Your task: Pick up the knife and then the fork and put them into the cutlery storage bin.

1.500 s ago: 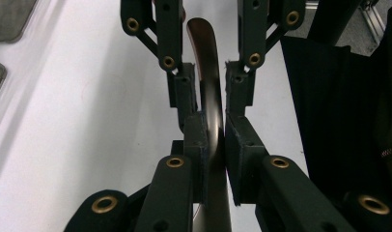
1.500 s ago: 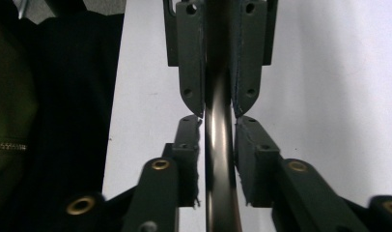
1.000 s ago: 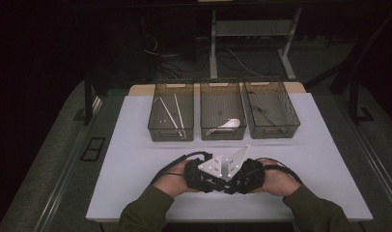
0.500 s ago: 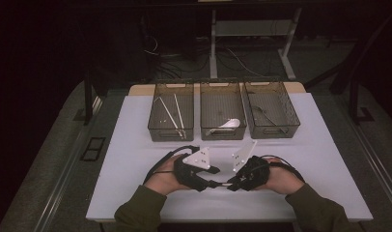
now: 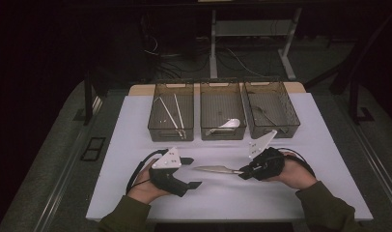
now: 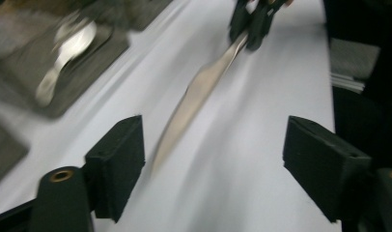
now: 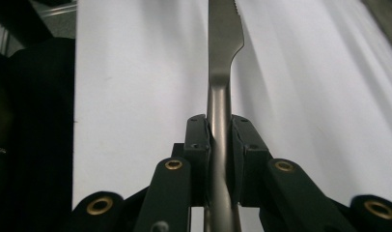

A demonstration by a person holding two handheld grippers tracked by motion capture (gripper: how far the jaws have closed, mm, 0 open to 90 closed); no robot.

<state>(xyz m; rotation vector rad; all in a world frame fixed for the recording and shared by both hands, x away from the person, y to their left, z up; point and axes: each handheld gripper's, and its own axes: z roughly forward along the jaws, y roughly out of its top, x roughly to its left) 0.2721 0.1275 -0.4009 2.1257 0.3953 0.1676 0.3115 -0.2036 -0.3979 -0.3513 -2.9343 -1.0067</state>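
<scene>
High view: the table knife (image 5: 216, 169) hangs level just above the white table (image 5: 136, 125), near edge, between your two hands, its handle clamped in your right gripper (image 5: 243, 173) and its blade pointing left. Your left gripper (image 5: 190, 172) has just been opening; its jaws stand wide, pads clear of the metal, with the blade tip reaching toward the gap rather than pressed in it. To finish the handover cleanly, draw the left gripper straight back off the blade before you swing the knife, so the tip catches neither pad. Keep the right jaws squeezed on the handle, blade flat, as you carry it. Three clear bins sit along the far side: the left bin (image 5: 158, 126) with chopsticks (image 5: 176, 111), the middle bin (image 5: 207, 131) with a white spoon (image 5: 228, 124), the right bin (image 5: 290, 112) with metal cutlery, likely the knife's home.
</scene>
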